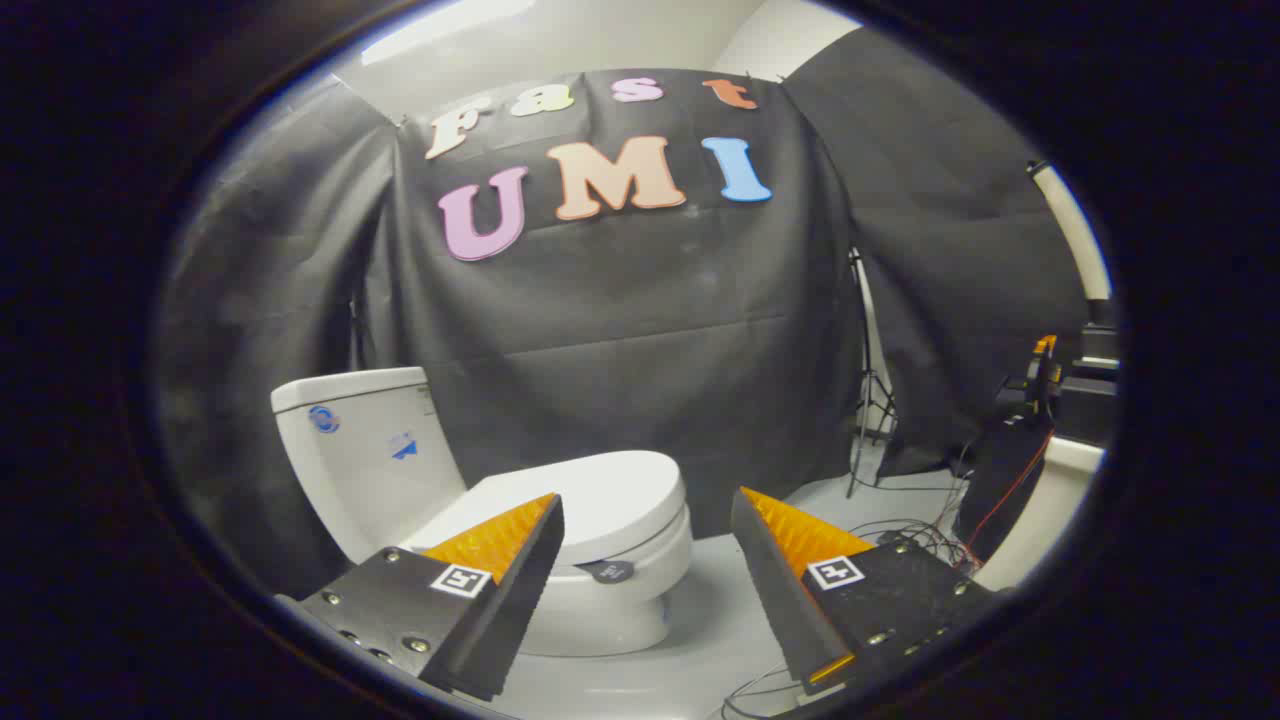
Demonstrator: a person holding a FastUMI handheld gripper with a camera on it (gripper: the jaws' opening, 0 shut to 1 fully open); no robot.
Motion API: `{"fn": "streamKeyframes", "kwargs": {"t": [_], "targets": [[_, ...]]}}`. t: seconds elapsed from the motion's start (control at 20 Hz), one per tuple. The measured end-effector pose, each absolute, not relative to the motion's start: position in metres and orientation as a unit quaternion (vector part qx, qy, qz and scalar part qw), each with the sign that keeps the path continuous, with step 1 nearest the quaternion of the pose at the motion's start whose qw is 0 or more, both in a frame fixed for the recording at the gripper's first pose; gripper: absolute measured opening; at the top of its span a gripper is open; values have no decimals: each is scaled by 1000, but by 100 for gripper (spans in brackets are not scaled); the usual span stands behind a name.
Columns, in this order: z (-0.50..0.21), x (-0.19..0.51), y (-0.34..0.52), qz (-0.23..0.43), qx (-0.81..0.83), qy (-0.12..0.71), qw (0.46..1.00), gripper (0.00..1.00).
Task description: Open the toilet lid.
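A white toilet stands ahead and to the left, its tank (365, 455) against the black cloth wall. The lid (590, 495) lies flat and closed over the bowl (610, 590). My gripper (645, 505) is open, with a wide gap between its fingers and nothing held. The left finger (500, 560) overlaps the near side of the lid in the view; whether it touches is unclear. The right finger (790, 560) is off to the right of the bowl, over the floor.
A light stand (868, 380) rises by the cloth wall to the right of the toilet. Loose cables (910, 535) lie on the grey floor beyond the right finger. Dark equipment with a red cable (1005, 470) sits at the far right.
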State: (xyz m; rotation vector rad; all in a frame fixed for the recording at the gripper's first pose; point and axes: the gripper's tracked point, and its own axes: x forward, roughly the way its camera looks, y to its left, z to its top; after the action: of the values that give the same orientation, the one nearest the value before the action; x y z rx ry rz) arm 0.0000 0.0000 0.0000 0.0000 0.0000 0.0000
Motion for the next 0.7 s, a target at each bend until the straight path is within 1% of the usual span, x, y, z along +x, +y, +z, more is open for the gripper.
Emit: {"fn": "streamKeyframes", "kwargs": {"t": [0.1, 0.2, 0.7], "targets": [[-5, 3, -14, -18, 5, 5, 1000, 99], [-10, 6, -16, -23, 17, 11, 1000, 99], [-26, 14, 4, 4, -68, 24, 997, 99]]}}
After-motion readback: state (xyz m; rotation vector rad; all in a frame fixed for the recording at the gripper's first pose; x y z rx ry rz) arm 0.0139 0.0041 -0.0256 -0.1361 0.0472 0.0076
